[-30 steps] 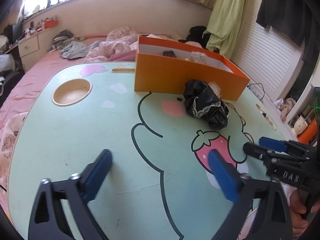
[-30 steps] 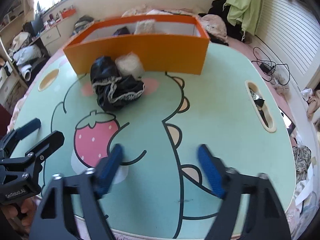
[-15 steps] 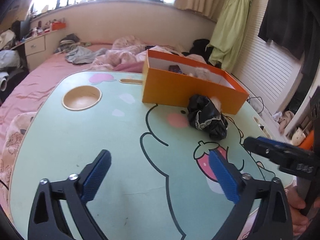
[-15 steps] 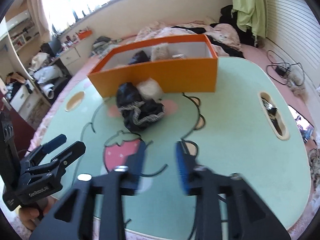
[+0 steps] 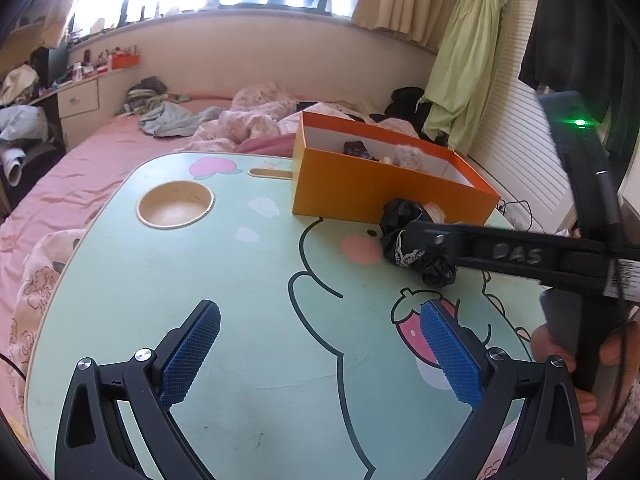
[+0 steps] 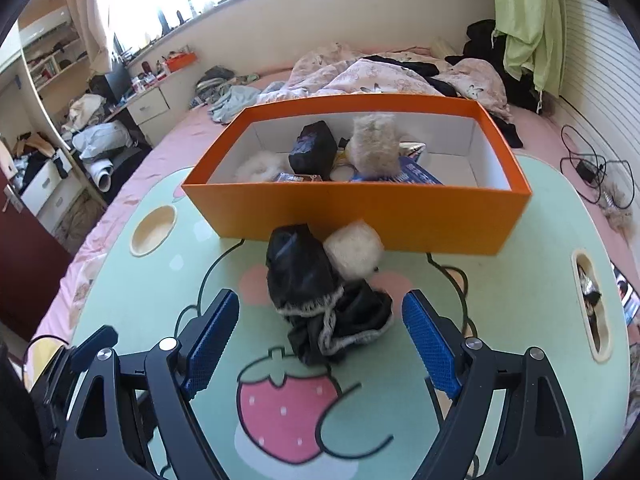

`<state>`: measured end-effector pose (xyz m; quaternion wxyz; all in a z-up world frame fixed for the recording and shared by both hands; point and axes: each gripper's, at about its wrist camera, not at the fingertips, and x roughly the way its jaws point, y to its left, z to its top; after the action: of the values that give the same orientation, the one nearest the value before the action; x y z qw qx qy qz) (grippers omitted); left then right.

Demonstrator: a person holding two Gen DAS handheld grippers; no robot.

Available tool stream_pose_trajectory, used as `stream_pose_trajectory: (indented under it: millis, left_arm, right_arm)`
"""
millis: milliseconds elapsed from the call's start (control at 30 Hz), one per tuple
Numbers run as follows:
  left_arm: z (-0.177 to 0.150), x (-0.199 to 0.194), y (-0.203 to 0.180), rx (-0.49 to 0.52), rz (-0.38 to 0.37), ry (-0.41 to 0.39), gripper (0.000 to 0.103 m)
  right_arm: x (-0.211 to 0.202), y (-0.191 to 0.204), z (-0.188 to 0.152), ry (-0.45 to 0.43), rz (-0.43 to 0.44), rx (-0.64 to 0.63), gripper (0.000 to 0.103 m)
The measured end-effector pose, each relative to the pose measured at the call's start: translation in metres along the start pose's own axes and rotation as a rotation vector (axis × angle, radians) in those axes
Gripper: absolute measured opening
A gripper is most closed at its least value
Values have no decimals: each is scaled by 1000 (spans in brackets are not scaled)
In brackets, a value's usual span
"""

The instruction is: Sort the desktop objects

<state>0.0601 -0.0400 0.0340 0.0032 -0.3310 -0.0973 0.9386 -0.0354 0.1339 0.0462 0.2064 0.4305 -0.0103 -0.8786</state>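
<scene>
From the left wrist view, the left gripper (image 5: 320, 356) hangs over bare green table (image 5: 240, 280) well in front of the orange box (image 5: 384, 192); its jaws have just been opening and now stand wide, with nothing between them. The box sits at the table's far edge, and against its front wall lies the black lace-trimmed cloth (image 5: 416, 248), partly crossed in this view by the arm of the right gripper (image 5: 404, 236), which reaches in from the right; a person's hand (image 5: 576, 364) holds its handle (the pale fluffy thing behind the cloth barely shows here). From the right wrist view, the right gripper (image 6: 320, 336) points down at that same black cloth (image 6: 320, 300), which lies just in front of the orange box (image 6: 360, 216); its jaws have just been opening, and the cloth sits between the blue pads (image 6: 214, 336) without either pad pressing on it, so nothing is held. A white fluffy ball (image 6: 352, 250) rests touching the cloth, between it and the box's front wall. Inside the box already lie a black wrapped item (image 6: 314, 152), a beige furry item (image 6: 374, 144), a white fluffy scrunchie (image 6: 256, 168) and some flat packets. By my reading the sorting is largely done: the cloth and the ball are the only loose things in front of the box, and the cloth looks to be the next one picked.
</scene>
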Motion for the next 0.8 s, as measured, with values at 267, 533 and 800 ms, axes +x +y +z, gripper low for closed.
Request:
stream_pose_trajectory:
  millis: [267, 533, 800]
  left_arm:
    - [-1, 1, 1, -11, -3, 7, 100]
    - [1, 3, -3, 4, -16, 11, 100]
    - [43, 20, -48, 116, -96, 38, 100]
  right_arm:
    - [6, -1, -8, 56, 1, -9, 40]
    - [-52, -13, -45, -4, 106, -29, 32]
    - [-82, -62, -73, -100, 45, 148, 32]
